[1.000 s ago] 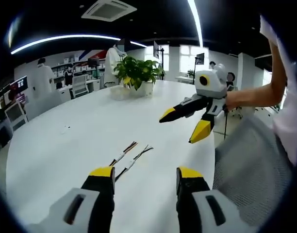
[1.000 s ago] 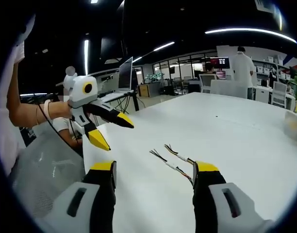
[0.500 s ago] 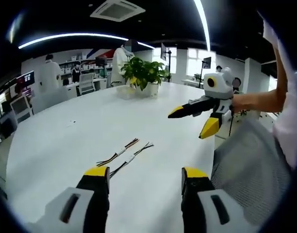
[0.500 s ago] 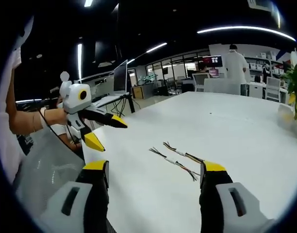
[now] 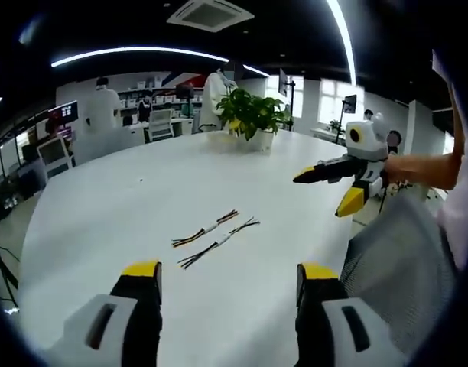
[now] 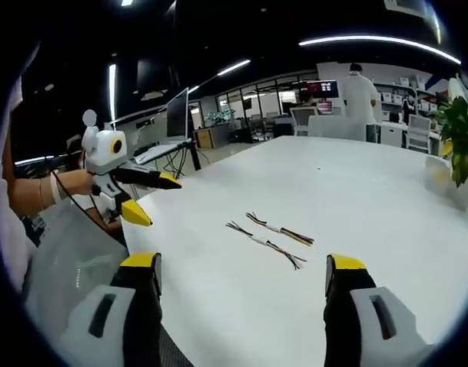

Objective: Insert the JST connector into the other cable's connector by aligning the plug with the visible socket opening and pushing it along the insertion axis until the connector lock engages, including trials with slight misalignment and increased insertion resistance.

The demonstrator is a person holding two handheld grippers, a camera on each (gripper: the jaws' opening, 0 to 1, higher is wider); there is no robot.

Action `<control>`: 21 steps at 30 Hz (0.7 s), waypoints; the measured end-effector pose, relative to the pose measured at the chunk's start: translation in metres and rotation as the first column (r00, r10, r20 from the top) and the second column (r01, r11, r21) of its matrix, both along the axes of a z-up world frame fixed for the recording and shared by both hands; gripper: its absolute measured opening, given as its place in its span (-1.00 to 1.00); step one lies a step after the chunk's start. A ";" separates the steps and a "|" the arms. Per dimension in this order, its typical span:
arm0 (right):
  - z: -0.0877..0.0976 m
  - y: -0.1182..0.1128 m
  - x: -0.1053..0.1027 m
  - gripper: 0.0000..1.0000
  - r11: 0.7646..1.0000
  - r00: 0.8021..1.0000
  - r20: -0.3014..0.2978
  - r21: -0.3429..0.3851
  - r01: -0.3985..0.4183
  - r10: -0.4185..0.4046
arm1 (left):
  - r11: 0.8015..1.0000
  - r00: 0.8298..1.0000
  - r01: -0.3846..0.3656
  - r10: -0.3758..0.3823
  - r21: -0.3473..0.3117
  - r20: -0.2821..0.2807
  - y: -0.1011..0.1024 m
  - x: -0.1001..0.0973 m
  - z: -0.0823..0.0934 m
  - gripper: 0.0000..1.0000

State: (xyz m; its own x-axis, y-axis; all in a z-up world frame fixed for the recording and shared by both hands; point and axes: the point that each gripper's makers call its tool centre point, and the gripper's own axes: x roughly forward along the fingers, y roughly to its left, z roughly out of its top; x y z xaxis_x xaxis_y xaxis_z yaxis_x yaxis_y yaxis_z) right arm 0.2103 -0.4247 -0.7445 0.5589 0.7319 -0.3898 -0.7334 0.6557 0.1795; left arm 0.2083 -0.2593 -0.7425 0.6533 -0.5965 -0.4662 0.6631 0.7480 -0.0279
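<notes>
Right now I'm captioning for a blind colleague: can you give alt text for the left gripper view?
Two short cables lie side by side on a white table, untouched, ahead of the left gripper, whose yellow-tipped jaws stand open. The right gripper, held by a hand, hovers open at the table's right edge; a potted plant stands at the far side.
</notes>
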 end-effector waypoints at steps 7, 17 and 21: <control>0.005 -0.004 0.000 0.77 1.000 1.000 0.014 -0.009 0.015 -0.015 | 1.000 1.000 -0.013 0.013 -0.004 0.019 0.004 -0.004 0.004 0.36; 0.005 -0.007 -0.002 0.88 0.999 0.999 0.023 -0.020 0.036 -0.036 | 1.000 0.999 -0.028 0.028 -0.005 0.025 0.009 -0.010 0.006 0.45; 0.005 -0.009 -0.004 0.89 0.999 0.999 0.025 -0.021 0.038 -0.037 | 0.999 0.998 -0.033 0.034 -0.010 0.055 0.011 -0.011 0.010 0.47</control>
State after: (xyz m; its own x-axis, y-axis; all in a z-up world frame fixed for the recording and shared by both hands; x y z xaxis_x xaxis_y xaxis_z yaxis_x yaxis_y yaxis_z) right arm 0.2060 -0.4332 -0.7395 0.5955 0.7019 -0.3908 -0.7124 0.6862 0.1471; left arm 0.1973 -0.2482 -0.7323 0.6979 -0.5779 -0.4231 0.6382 0.7699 0.0011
